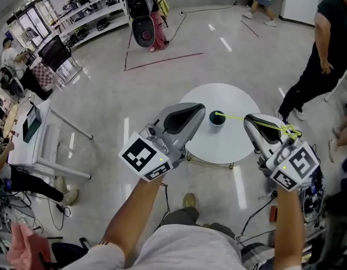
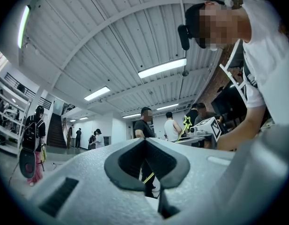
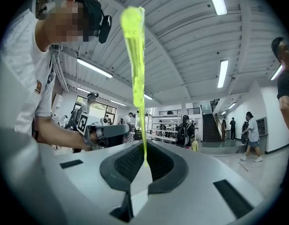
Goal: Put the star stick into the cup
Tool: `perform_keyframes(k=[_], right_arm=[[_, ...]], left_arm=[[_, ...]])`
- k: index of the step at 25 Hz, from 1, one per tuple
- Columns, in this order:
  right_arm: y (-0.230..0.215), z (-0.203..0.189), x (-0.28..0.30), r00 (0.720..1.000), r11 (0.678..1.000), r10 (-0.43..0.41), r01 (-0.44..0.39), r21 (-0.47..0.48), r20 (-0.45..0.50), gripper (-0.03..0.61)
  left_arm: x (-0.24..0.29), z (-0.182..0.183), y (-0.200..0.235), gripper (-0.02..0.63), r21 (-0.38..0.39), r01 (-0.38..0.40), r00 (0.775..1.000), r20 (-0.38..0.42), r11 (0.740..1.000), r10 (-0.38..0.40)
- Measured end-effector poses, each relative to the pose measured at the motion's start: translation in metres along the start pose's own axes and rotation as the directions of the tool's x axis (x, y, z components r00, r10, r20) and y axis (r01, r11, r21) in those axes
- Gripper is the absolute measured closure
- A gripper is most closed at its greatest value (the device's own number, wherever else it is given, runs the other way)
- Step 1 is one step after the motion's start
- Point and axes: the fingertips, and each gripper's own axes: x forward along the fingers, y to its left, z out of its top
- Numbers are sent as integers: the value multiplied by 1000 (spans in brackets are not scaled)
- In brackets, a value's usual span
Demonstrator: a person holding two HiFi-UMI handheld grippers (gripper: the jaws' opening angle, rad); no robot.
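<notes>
Right tongs (image 1: 250, 120) are clenched on the star stick (image 1: 235, 117) - the right gripper view shows the thin yellow-green stick pinched right between the pads. Its star end lies back over the gripper body and the plain end reaches to the mouth of the dark cup (image 1: 216, 121); can't tell if it's actually dipped in. The cup stands on the round white surface (image 1: 229, 145). Left tongs (image 1: 198, 108) are clenched on nothing - just hanging beside the cup.
</notes>
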Motion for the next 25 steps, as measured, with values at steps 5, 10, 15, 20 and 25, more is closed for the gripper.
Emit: perform_keyframes(k=[5,10,15,20,25], right_arm=[[-9,-23,32,998,999,-34,33,-20,-54,557],[-23,-38,51,991,998,-63,61,-21,-118,557],[-38,-57,67,978,997,-79,80,-7,-191,557],[-54,-81,68,960,996,-85,92,12,-268,557],[-60,-106,73,937,997,-65,73,11,-343,557]], left_arm=[[-4,-16,37,600,-9,29,1000,1,1000,-29],[-1,-25,62,600,-23,61,998,0,998,-62],[6,-39,82,600,-32,94,995,-13,995,-94],[16,-54,93,600,-58,91,996,-20,994,-92],[15,-71,96,600,-71,74,996,-41,995,-77]])
